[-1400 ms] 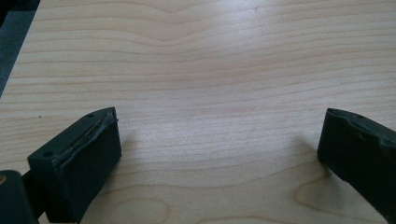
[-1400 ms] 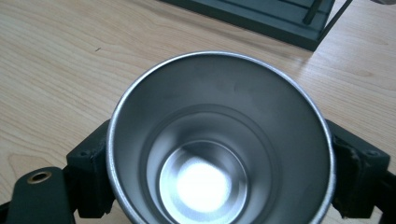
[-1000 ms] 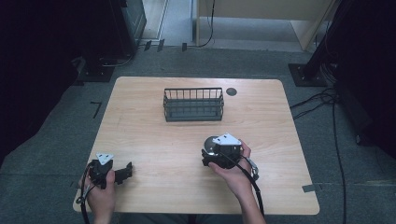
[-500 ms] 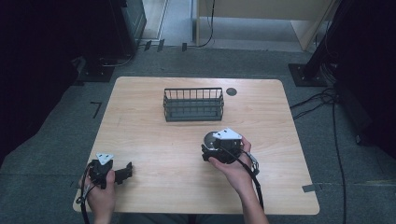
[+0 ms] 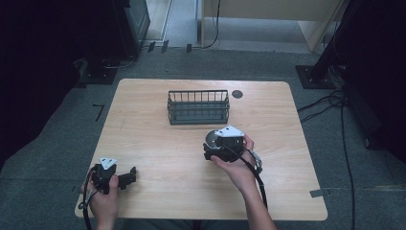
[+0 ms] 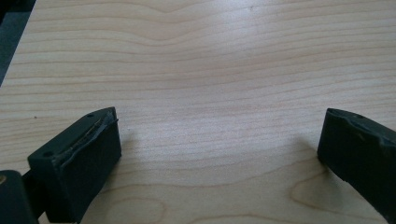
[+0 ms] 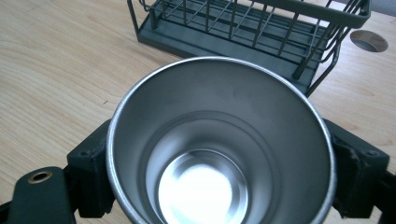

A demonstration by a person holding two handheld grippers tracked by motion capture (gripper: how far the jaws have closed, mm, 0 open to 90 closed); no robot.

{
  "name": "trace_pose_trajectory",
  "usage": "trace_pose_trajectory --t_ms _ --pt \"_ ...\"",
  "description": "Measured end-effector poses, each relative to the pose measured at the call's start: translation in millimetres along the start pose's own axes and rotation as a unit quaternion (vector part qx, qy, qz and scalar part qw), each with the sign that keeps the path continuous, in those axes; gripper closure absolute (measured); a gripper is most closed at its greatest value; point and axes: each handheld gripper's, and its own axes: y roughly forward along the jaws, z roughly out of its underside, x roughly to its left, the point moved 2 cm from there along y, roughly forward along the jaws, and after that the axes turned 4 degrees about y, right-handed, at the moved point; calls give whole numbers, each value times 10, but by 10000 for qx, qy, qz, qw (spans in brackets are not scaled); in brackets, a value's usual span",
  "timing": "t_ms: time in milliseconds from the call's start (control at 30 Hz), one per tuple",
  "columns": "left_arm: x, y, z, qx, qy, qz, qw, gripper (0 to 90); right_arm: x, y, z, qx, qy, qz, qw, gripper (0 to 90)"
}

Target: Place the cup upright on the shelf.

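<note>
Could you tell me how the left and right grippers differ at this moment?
The left gripper is open with nothing between its jaws, while the right gripper is shut on a steel cup. The left gripper sits near the table's front left corner; the right gripper is mid-table, close to the wire basket. Each is held in one hand.

The surface (image 5: 158, 143) is pale wood with wavy brown grain, the wire basket (image 5: 198, 106) dark grey-green, the cup (image 7: 219, 144) shiny silver steel, both tools black, the right tool (image 5: 210, 146) topped by a light grey plate, over grey carpet (image 5: 52, 143)
</note>
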Motion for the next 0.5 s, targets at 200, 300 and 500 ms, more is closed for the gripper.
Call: trace_pose_trajectory --t_ms 200,300,500 --pt "1 0 0 4 7 -1 10000 0 0 20 -66 13 8 -16 10000 137" --pt "0 0 0 -1 0 -1 10000 0 0 25 -108 35 -2 4 10000 137" --pt "0 0 0 -2 1 -1 10000 0 5 46 -185 51 -38 -2 10000 138"
